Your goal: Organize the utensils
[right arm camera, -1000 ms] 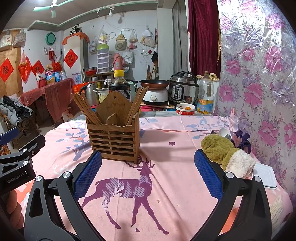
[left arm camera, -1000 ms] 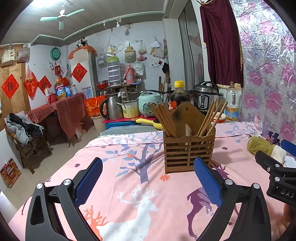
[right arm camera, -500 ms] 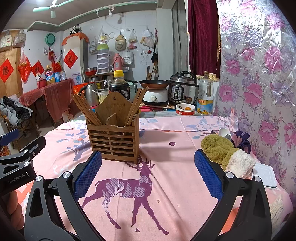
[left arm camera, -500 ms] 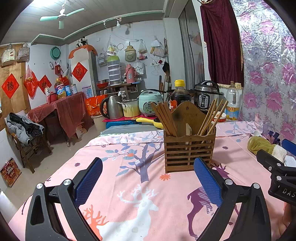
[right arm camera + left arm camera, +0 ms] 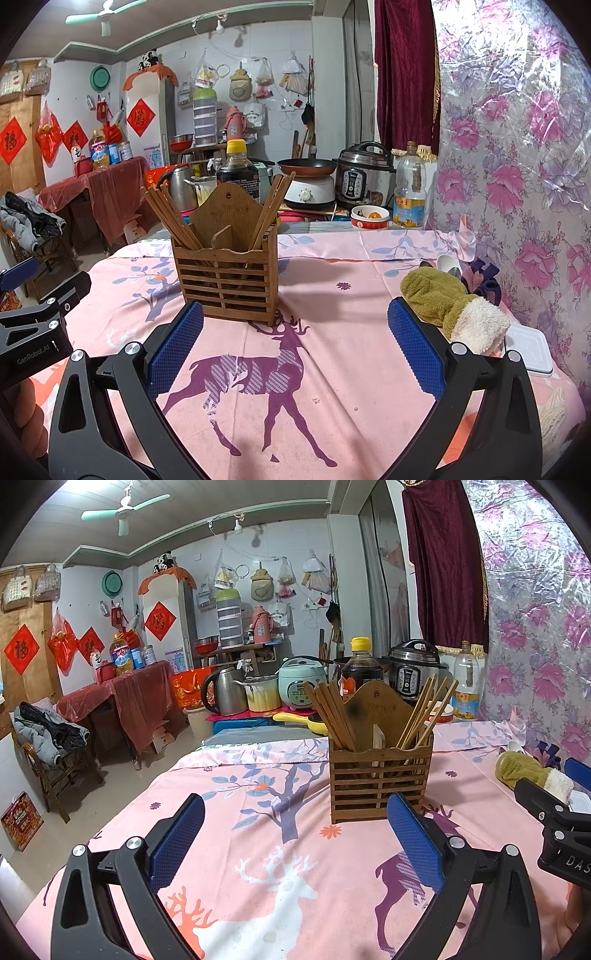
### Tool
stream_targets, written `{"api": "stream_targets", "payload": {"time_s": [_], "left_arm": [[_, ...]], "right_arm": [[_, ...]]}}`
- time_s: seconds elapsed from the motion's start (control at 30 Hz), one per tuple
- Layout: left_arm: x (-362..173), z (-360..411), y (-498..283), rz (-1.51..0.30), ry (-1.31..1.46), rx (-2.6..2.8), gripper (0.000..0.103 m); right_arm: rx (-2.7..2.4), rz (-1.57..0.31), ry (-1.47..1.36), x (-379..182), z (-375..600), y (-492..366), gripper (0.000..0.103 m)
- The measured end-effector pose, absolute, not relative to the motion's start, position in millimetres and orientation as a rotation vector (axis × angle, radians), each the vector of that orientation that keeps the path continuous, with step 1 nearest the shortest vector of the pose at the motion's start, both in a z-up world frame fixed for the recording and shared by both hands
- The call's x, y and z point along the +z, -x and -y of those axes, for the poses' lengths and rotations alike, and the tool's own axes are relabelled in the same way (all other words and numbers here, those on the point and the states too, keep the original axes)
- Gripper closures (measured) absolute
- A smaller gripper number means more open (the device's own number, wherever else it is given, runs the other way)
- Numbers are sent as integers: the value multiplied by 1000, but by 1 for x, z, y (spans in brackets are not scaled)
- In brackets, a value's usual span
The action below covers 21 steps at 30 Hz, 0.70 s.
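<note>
The left gripper [image 5: 295, 834] is held low over the table with its blue-padded fingers [image 5: 177, 838] spread wide and nothing between them. Its black body is also seen in the right wrist view at 9 o'clock, where part of a hand [image 5: 26, 417] is visible beneath it. The pink tablecloth [image 5: 258, 849], printed with deer and a tree, fills the lower half of both views.

Ahead of the left gripper, at about 1 o'clock, a slatted wooden utensil holder [image 5: 380, 775] is stood upright on the cloth. Two bundles of chopsticks are held in it: a dark bundle [image 5: 330, 712] leaned toward 11 o'clock in the left compartment and a lighter bundle [image 5: 424, 710] leaned toward 1 o'clock in the right one.

The right gripper [image 5: 295, 347] is likewise held wide apart and empty, with the holder seen at about 11 o'clock just beyond its left finger. At 2 o'clock from this gripper a green mitten with a cream cuff [image 5: 450, 306] is laid on the cloth, with a white spoon [image 5: 448, 264] just behind it and a white lidded box [image 5: 528, 347] near the table edge at 3 o'clock. A dark sauce bottle [image 5: 238, 173] is seen behind the holder.
</note>
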<state>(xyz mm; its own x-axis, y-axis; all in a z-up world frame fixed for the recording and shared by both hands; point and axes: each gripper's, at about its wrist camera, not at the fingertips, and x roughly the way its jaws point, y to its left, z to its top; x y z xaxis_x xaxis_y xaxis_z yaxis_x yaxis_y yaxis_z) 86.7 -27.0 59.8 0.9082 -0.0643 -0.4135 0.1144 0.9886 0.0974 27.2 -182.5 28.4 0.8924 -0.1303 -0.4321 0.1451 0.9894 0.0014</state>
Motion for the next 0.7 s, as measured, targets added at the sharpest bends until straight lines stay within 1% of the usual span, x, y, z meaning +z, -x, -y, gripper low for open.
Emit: {"api": "stream_targets", "payload": {"time_s": [0.7], "left_arm": [[53,17,-83,-429,-105,-96,6]], "right_arm": [[-146,-444,-40,28,183,-27,7]]}}
